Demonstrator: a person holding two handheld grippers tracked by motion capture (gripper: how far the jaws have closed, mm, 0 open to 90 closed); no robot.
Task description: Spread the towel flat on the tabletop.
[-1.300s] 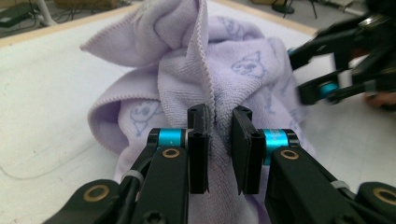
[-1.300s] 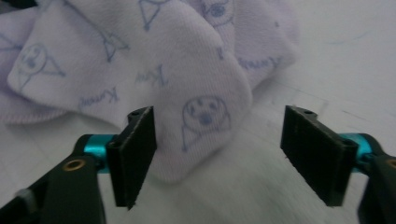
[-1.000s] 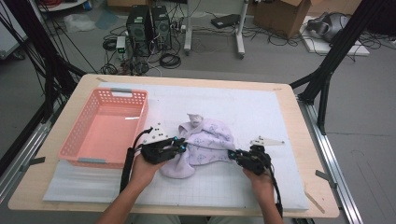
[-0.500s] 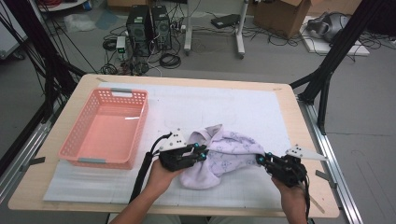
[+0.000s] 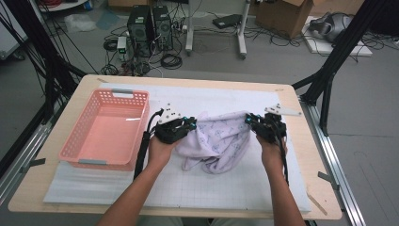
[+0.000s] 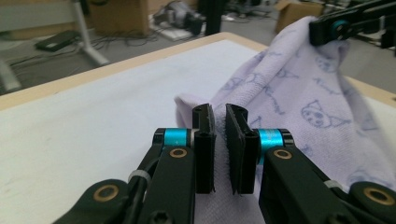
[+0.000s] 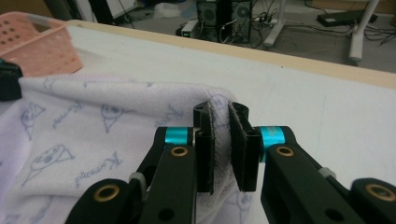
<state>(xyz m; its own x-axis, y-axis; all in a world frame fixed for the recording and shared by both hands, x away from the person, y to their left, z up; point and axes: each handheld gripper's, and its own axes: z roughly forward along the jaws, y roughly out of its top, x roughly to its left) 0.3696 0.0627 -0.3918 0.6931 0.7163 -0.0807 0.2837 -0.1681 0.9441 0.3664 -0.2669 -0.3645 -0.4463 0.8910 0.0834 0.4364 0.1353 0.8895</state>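
A lavender towel [image 5: 221,136] printed with small cat faces hangs stretched between my two grippers, and its lower folds rest on the white mat [image 5: 226,183]. My left gripper [image 5: 192,123] is shut on the towel's left edge; in the left gripper view [image 6: 219,112] cloth [image 6: 299,102] shows in the narrow gap. My right gripper [image 5: 248,120] pinches the right corner, with a fold of towel [image 7: 93,121] squeezed between its pads [image 7: 220,109]. Both pairs of jaws have just been closing further on the cloth.
A pink plastic basket [image 5: 129,94] stands empty on the left of the table, close to my left hand; its corner also shows in the right gripper view [image 7: 42,51]. Beyond the table's wooden far edge [image 5: 188,82], computers and cables lie on the floor.
Both hands have lifted and moved toward the far side of the table with the towel. The towel, bunched on the mat before, now hangs spread between the grippers.
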